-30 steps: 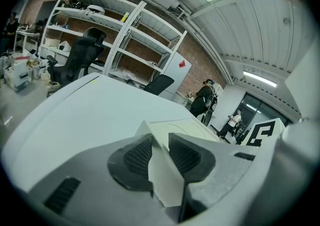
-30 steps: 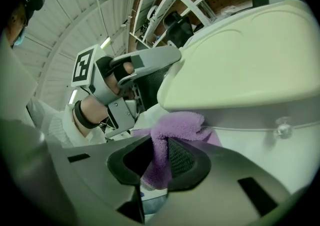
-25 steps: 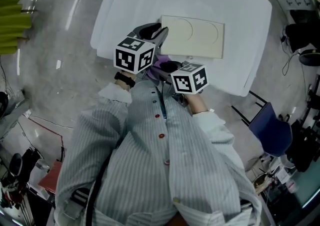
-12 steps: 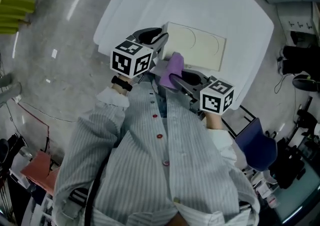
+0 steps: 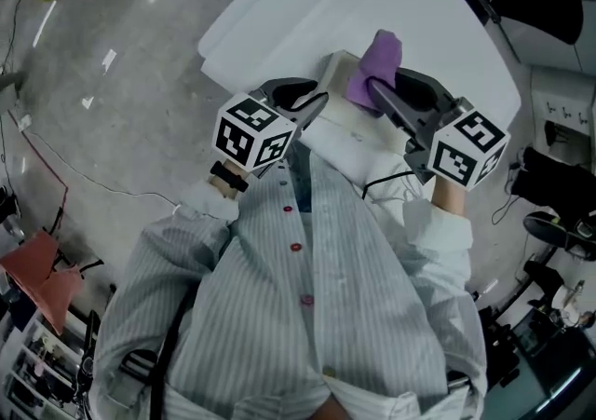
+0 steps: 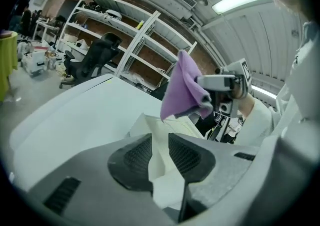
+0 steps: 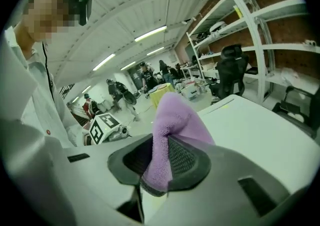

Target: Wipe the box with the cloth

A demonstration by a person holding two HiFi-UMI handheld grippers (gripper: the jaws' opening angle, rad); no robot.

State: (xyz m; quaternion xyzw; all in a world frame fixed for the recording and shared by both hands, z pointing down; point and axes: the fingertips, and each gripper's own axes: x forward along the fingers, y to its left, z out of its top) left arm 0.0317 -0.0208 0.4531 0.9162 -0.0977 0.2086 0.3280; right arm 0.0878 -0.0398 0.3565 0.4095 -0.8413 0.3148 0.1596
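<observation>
Left hand-held gripper (image 5: 312, 103) clamps the box (image 5: 340, 129) edge; right hand-held gripper (image 5: 384, 92) pinches the cloth (image 5: 379, 60). Wiping pressure could twist the box free.

Items counted: one cream box (image 5: 345, 129); one purple cloth (image 5: 380, 60); one white counter (image 5: 307, 8). Tongs, two in total: left tongs (image 6: 159, 140), right tongs (image 7: 159, 145). One black office chair (image 6: 95, 55) in the background.
</observation>
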